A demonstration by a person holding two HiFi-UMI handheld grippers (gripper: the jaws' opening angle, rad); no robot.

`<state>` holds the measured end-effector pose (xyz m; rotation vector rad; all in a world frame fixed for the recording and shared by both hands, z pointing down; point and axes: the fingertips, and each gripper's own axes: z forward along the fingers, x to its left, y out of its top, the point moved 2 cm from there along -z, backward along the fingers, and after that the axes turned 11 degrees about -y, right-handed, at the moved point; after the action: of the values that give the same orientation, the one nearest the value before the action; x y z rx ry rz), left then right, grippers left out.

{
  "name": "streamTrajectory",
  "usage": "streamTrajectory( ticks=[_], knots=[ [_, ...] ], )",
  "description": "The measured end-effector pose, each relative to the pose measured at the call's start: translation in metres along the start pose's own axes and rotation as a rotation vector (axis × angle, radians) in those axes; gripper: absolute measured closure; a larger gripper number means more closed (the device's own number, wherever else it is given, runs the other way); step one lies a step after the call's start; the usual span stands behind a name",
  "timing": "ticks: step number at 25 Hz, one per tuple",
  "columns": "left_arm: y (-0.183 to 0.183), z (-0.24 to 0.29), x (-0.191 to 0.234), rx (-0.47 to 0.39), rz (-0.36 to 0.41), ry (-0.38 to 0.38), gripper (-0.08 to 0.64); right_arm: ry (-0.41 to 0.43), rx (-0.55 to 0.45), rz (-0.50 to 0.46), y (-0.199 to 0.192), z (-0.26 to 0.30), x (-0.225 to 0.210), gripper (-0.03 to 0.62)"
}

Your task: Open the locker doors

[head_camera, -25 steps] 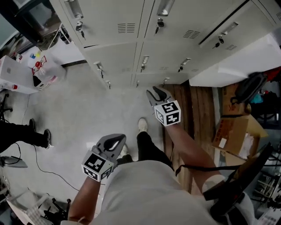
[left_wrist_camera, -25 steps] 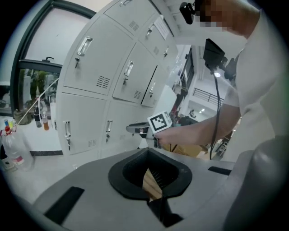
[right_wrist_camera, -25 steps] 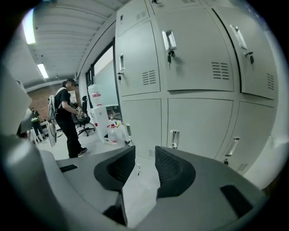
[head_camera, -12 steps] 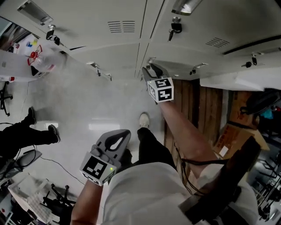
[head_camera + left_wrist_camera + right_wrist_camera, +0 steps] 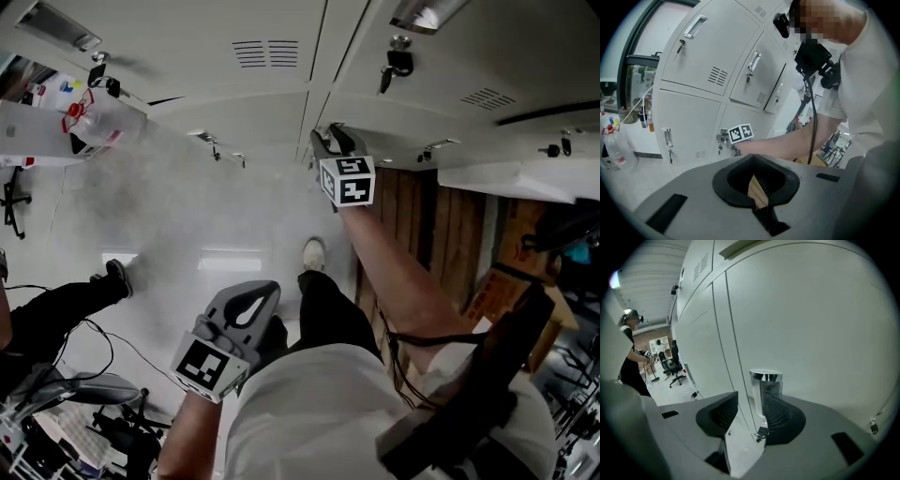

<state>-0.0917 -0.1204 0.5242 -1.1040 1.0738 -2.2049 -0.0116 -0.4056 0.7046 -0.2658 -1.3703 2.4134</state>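
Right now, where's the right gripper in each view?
Head view: right gripper upper centre, against the lockers.
Left gripper view: right gripper left of centre, small, low on the lockers.
Right gripper view: right gripper bottom centre, jaws opening around a chrome handle.
Shared landmark: the lockers.

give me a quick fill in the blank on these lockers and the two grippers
The shiny bar that the right gripper reaches around is a locker door ____.
The left gripper is empty, with its jaws ____.
In the head view, a ____ hangs from the lock above the right gripper.
Missing words: handle; shut; key. The right gripper's jaws are opening around the handle.
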Motion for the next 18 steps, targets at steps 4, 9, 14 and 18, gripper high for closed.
streamTrajectory(
  ticks=[4,9,14,18],
  knots=[
    [-0.003,-0.001,-0.002,0.006,0.0,-0.005,0.549,-0.016,-0.014,-0.009,0.007,0.004,0.003,0.465],
    [-0.012,-0.011,-0.004,0.007,0.012,0.002,0.549,-0.034,-0.008,0.022,0.006,0.002,0.004,0.465],
    [-0.02,-0.019,-0.011,0.012,-0.003,0.006,0.549,-0.057,0.001,0.044,0.0,-0.009,0.006,0.465],
    [-0.026,-0.027,-0.016,0.015,0.005,0.001,0.548,-0.085,0.003,0.063,-0.009,-0.023,0.01,0.465]
  ],
)
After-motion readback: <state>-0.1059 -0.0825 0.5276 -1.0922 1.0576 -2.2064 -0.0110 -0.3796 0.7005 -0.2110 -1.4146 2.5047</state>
